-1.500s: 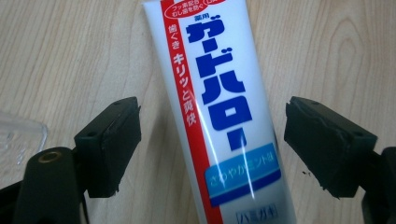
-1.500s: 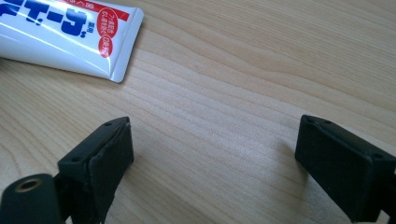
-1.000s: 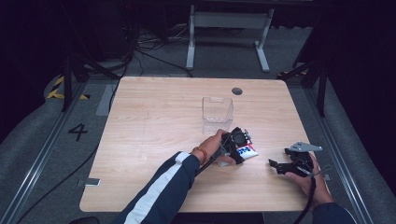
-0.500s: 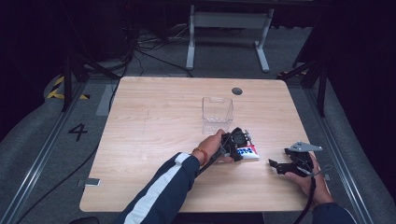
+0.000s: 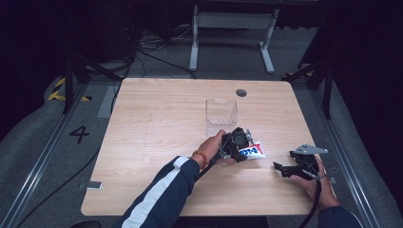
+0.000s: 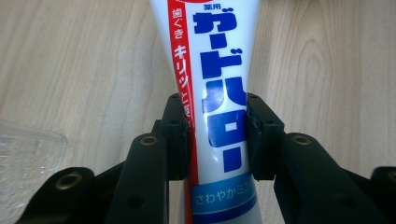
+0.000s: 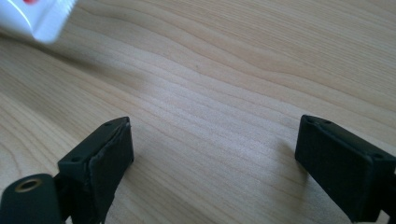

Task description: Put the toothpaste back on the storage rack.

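Vs a sec ago nothing much shifted on the table (image 5: 157, 123). The clear bin (image 5: 221, 111) stood upright, just beyond my L gripper (image 5: 236, 144), which stayed clamped on the toothpaste tube (image 6: 219, 107); tube sat just short of the bin. R gripper (image 7: 212, 163) idled agape, nr-right of bin. I judged bin drop-in was next.

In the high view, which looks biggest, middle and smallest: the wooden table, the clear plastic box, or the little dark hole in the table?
1. Table, by far the biggest.
2. Clear plastic box.
3. Dark hole, smallest.
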`<act>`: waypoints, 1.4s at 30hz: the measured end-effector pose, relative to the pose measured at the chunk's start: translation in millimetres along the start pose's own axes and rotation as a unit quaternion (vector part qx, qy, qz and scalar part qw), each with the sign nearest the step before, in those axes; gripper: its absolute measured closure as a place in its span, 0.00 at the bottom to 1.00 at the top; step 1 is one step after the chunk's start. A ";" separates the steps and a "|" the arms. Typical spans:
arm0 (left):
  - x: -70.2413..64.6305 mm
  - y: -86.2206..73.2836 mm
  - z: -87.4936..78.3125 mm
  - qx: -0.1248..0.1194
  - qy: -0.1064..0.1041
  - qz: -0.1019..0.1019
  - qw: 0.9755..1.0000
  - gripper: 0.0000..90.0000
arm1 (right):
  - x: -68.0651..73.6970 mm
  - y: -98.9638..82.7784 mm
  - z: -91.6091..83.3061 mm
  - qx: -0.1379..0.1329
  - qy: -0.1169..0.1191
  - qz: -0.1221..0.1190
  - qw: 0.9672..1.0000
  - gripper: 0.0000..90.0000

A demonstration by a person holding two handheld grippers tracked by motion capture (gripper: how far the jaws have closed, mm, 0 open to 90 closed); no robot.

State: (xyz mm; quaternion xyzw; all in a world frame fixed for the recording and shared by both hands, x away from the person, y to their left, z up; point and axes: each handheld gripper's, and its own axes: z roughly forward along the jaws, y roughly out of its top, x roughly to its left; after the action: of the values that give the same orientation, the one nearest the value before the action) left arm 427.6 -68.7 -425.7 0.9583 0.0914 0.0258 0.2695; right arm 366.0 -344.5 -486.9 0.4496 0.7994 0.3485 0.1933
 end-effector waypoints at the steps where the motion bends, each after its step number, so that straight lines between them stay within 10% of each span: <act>1: 0.5 -0.4 -2.6 -0.004 0.000 -0.001 1.000 0.74 | 0.0 0.0 0.0 0.000 0.000 0.000 1.000 0.13; 12: 6.5 -5.2 -26.0 -0.058 0.017 -0.005 0.998 0.74 | 0.0 0.0 0.0 0.000 0.000 0.000 1.000 0.13; 23: 18.1 -7.2 -58.1 -0.122 0.041 -0.019 0.991 0.74 | 0.0 0.0 0.0 0.000 0.000 0.001 1.000 0.13; 42: 65.7 -9.6 -99.6 -0.228 0.090 -0.066 0.967 0.75 | -0.1 0.4 0.3 -0.001 0.002 0.000 1.000 0.13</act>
State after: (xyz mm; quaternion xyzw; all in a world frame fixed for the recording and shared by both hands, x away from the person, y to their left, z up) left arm 480.8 2.8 -345.7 0.8572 0.1699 0.1139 0.4726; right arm 366.5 -344.4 -486.9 0.4490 0.7995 0.3498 0.1922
